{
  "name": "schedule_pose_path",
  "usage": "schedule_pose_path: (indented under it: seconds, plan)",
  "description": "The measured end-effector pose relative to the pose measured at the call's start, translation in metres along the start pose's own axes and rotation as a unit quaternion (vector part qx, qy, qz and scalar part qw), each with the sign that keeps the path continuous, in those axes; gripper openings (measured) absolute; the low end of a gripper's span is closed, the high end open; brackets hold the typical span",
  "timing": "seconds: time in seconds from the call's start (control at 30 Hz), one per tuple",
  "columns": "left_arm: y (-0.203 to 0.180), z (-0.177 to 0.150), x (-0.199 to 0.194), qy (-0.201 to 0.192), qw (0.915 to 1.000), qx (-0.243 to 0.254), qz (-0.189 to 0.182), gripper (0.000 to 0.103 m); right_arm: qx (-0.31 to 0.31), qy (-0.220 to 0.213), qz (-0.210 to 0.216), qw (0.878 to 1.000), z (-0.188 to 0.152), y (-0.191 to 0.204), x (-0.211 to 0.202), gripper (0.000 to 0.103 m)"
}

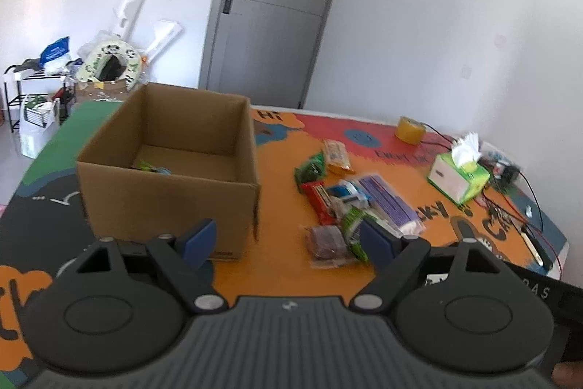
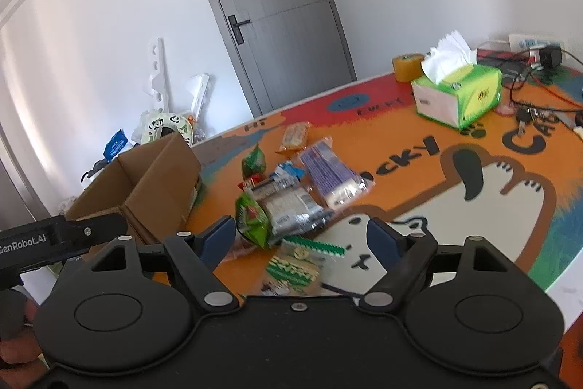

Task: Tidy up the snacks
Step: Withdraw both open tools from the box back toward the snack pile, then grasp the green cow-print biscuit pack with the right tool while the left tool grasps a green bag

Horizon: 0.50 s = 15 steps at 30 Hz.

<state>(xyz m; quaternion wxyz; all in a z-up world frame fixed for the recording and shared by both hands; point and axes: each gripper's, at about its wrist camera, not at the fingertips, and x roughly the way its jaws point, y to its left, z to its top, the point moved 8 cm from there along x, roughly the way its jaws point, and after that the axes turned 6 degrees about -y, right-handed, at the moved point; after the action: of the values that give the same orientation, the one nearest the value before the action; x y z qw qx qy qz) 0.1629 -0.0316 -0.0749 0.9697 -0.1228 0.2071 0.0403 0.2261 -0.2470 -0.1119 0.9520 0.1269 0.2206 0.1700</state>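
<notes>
- Both hand-held grippers hang above the desk (image 1: pixel 277 170) with nothing between their blue pads. The left hand-held gripper (image 1: pixel 288 243) is spread wide and released; the right hand-held gripper (image 2: pixel 302 239) is likewise released and grasps nothing.
- In the left wrist view, the cardboard box (image 1: pixel 171 177) stands open-topped at about 11 o'clock from the left fingers; a small green packet (image 1: pixel 147 166) lies on its floor.
- The snack pile (image 1: pixel 342 203) sits at about 1 o'clock from the left fingers, just beside the box but apart from it.
- In the right wrist view, the purple packet (image 2: pixel 331 174) lies flat, its long axis running from 11 o'clock down to 5 o'clock.
- An orange bar (image 2: pixel 294 135) lies beyond it, pointing towards 1 o'clock.
- A green pouch (image 2: pixel 251 219) lies just ahead of the right fingers, at 11 o'clock, leaning on a clear silver wrapper (image 2: pixel 288 206).
- A green-and-white packet (image 2: pixel 291 270) lies flat between the right fingers, long axis across the view.
- A tissue box (image 2: pixel 459 97) and a tape roll (image 2: pixel 406 66) stand well apart at 2 o'clock.
</notes>
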Motion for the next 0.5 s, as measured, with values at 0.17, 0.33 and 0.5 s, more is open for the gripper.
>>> schedule_pose_path:
  seconds: [0.17,0.33,0.5]
  plan:
    - [-0.009,-0.009,0.01,0.014,0.9998,0.006,-0.009,0.085,0.007,0.018,0.001,1.0,-0.012,-0.005,0.005,0.079]
    - [-0.01,-0.021,0.022,0.035,0.9993,0.008,-0.007,0.085,0.006,0.033,0.012,0.999,-0.025,0.0,0.013,0.079]
    - [-0.006,-0.026,0.026,0.038,0.9992,0.009,-0.003,0.085,-0.001,0.05,0.018,0.999,-0.036,0.006,0.027,0.079]
